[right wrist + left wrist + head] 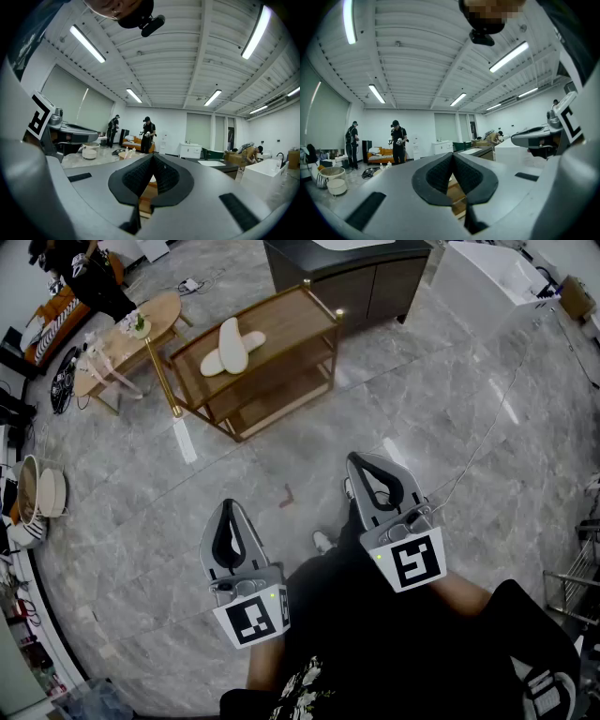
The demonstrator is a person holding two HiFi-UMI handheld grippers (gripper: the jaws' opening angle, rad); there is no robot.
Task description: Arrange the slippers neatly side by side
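My left hand-held gripper (228, 509) and right hand-held gripper (362, 465) are both closed on nothing, level over the floor (281, 446). The slippers (232, 346) lie well ahead of them on the shelf (291, 310), one crossed over the other.

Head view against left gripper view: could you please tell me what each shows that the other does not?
Only the head view shows the two slippers, lying crossed on the top shelf of the wooden rack. Only the left gripper view shows the ceiling with its strip lights. Both show the left gripper, its jaws together on nothing, and the right gripper beside it.
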